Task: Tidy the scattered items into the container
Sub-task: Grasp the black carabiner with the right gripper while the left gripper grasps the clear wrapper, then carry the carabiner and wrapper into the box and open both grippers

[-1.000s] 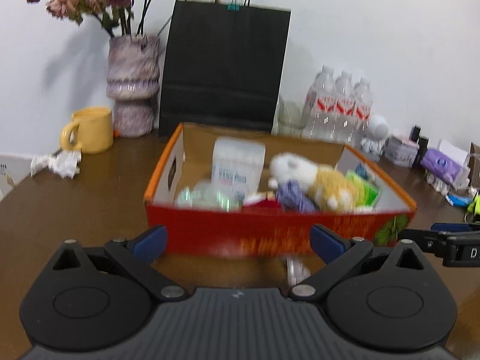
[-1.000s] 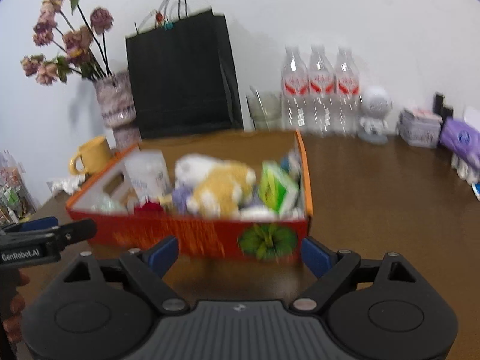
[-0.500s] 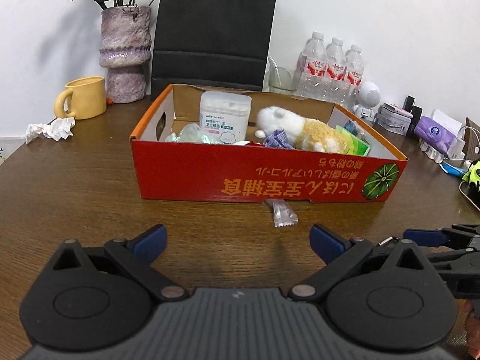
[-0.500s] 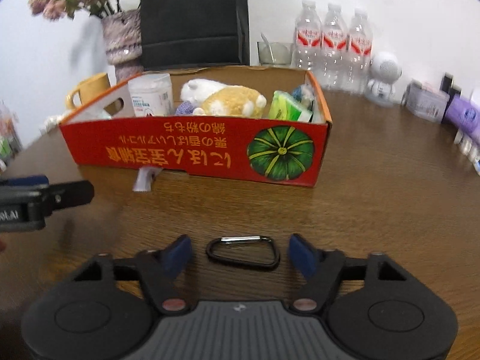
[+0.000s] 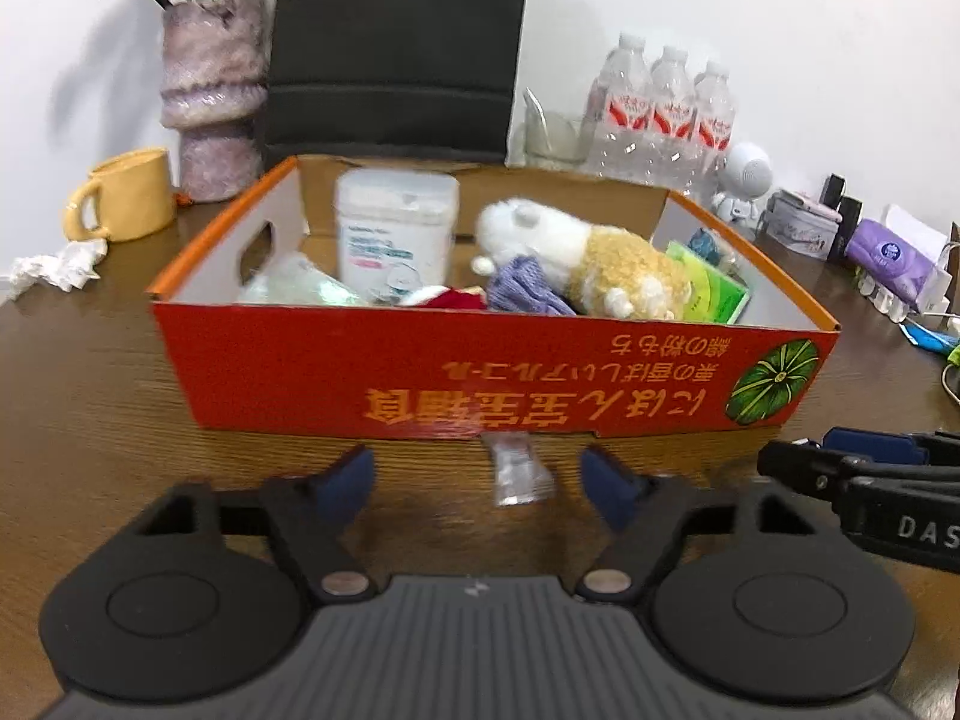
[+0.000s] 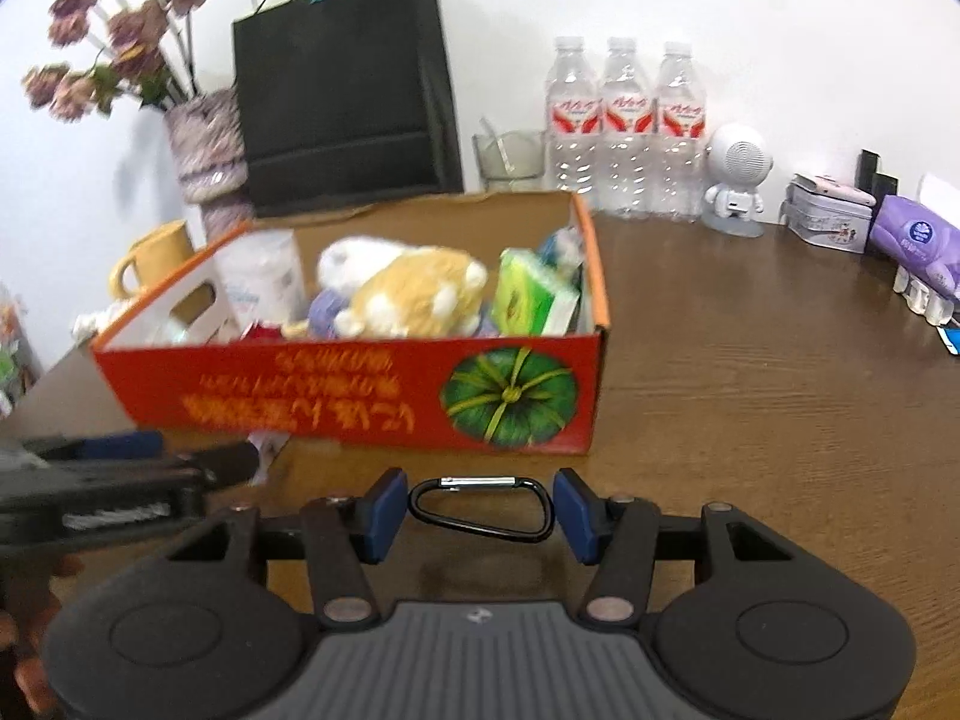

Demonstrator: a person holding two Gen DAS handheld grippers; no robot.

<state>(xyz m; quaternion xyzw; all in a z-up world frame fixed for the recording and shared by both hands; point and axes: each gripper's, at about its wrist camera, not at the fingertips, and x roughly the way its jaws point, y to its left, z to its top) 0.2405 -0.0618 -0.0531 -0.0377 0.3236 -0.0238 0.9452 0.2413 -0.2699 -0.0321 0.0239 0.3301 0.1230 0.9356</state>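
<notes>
The red cardboard box [image 5: 420, 372] with a pumpkin picture [image 6: 510, 396] stands on the brown table and holds a plush toy [image 5: 594, 258], a white tub [image 5: 393, 234], a green packet and other items. A small clear sachet [image 5: 513, 468] lies on the table just before the box, between the fingers of my open left gripper [image 5: 477, 480]. A black carabiner [image 6: 480, 507] lies flat between the blue pads of my open right gripper [image 6: 477, 510], which straddles it without touching. The left gripper's fingers [image 6: 132, 468] show at the left of the right wrist view.
Behind the box stand a black paper bag [image 5: 396, 48], a vase of dried flowers [image 5: 213, 96], a yellow mug [image 5: 126, 195], crumpled paper [image 5: 54, 267], three water bottles [image 6: 624, 126], a glass [image 6: 510, 159], a white robot figure [image 6: 735, 180] and a tin and purple tissue pack [image 6: 912, 240].
Both grippers have moved forward toward the box and narrowed. The left one now brackets the sachet. The right one sits closer around the carabiner.
</notes>
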